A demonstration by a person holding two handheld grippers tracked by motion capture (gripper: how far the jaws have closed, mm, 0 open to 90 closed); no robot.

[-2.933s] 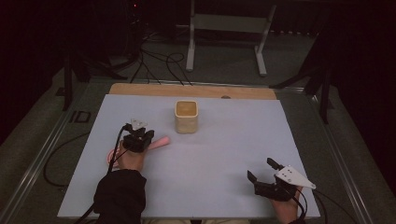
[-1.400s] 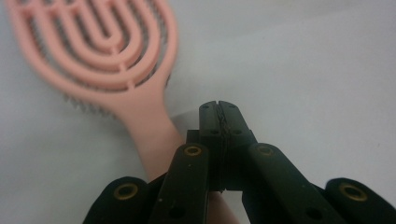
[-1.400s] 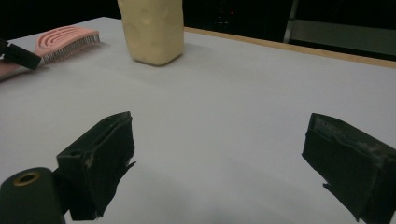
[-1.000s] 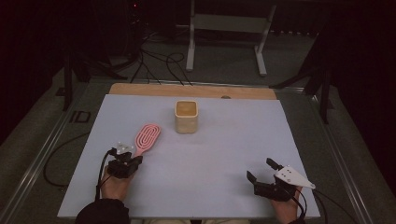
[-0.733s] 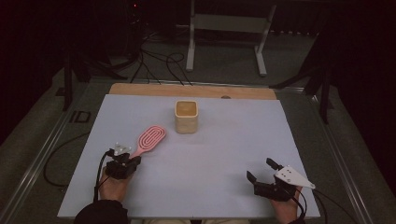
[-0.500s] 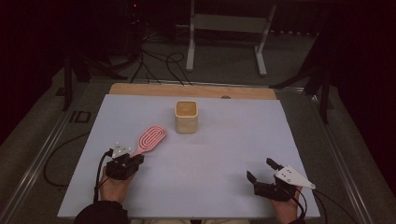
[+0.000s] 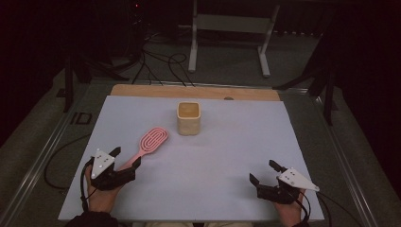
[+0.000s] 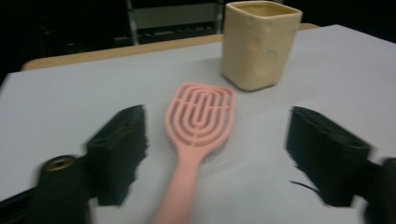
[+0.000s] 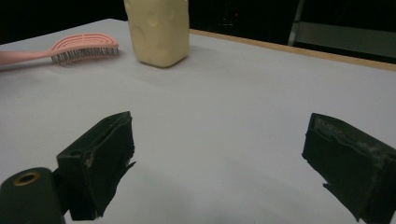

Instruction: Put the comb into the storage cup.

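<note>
At the near edge of the pale table (image 7: pixel 213 170), a person is holding a two-jaw gripper in each hand. The left gripper (image 7: pixel 126 159) is sitting at the near left, its jaws spread wide on either side of the handle of a pink hairbrush (image 7: pixel 147 144); in the left gripper view the left gripper (image 8: pixel 217 154) is straddling the hairbrush (image 8: pixel 196 130) with clear table showing between each jaw and the handle, so it is gripping nothing. The right gripper (image 7: pixel 265 172) is resting at the near right corner, well apart from the brush, and in the right gripper view the right gripper (image 9: pixel 219 158) is also standing wide open, with only bare table between its jaws.

The hairbrush is lying flat on the table, bristles down, its handle pointing back toward the left gripper and its slotted oval head angling away toward the table's middle. Just beyond the head, near but not touching it, a cream square-sided cup (image 7: pixel 189 117) is standing upright; the cup (image 8: pixel 259 44) is looming behind the brush in the left gripper view. A strip of bare wood (image 7: pixel 142 90) is running along the table's far edge, and beyond it the legs of a metal stand (image 7: pixel 229 35) are rising from a dark floor.
</note>
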